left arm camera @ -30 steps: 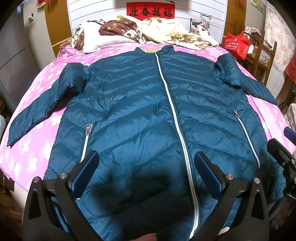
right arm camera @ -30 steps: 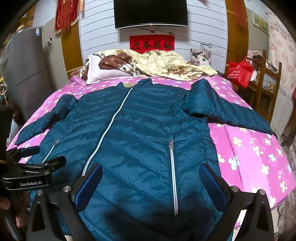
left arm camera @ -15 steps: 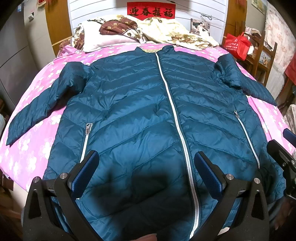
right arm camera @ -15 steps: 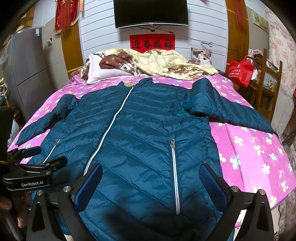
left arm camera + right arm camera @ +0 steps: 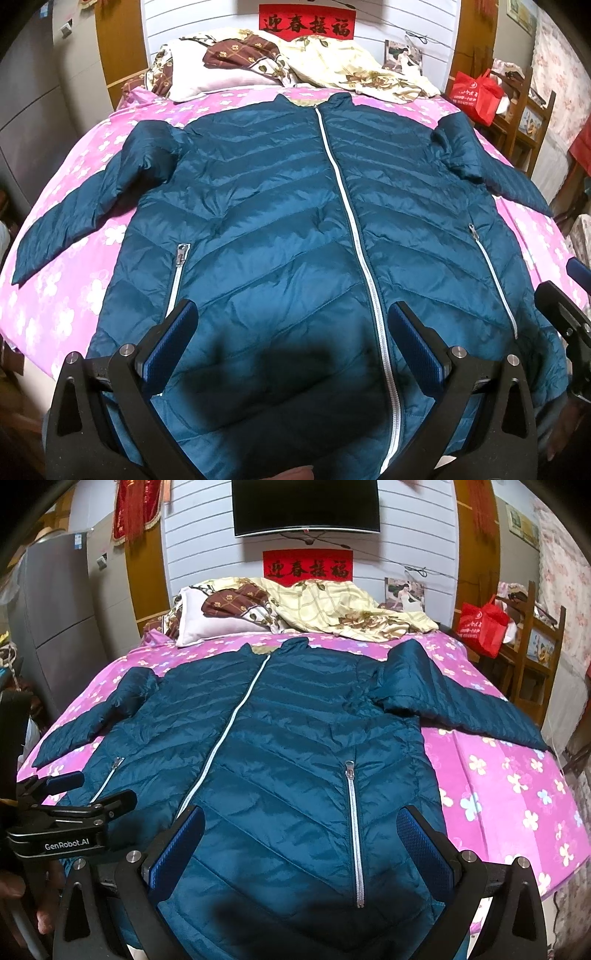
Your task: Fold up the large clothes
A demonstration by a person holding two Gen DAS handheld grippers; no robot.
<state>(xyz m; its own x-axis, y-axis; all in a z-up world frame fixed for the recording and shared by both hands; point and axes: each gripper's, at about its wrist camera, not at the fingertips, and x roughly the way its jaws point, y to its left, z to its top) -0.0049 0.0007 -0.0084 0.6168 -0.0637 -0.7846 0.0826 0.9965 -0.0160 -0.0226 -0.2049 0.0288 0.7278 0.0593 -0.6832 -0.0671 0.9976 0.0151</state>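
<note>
Teal quilted jacket [image 5: 280, 229] spread flat, front up, on the bed.
It is zipped shut by a white centre zip [image 5: 354, 236], collar at the far end, hem at the near edge. Chevron quilting runs across the body. A white zipped pocket [image 5: 352, 812] sits on each side. Both sleeves [image 5: 454, 701] angle outward and down, lying on the sheet.

Both views headboard-facing, sharing jacket [image 5: 295, 221]
</note>
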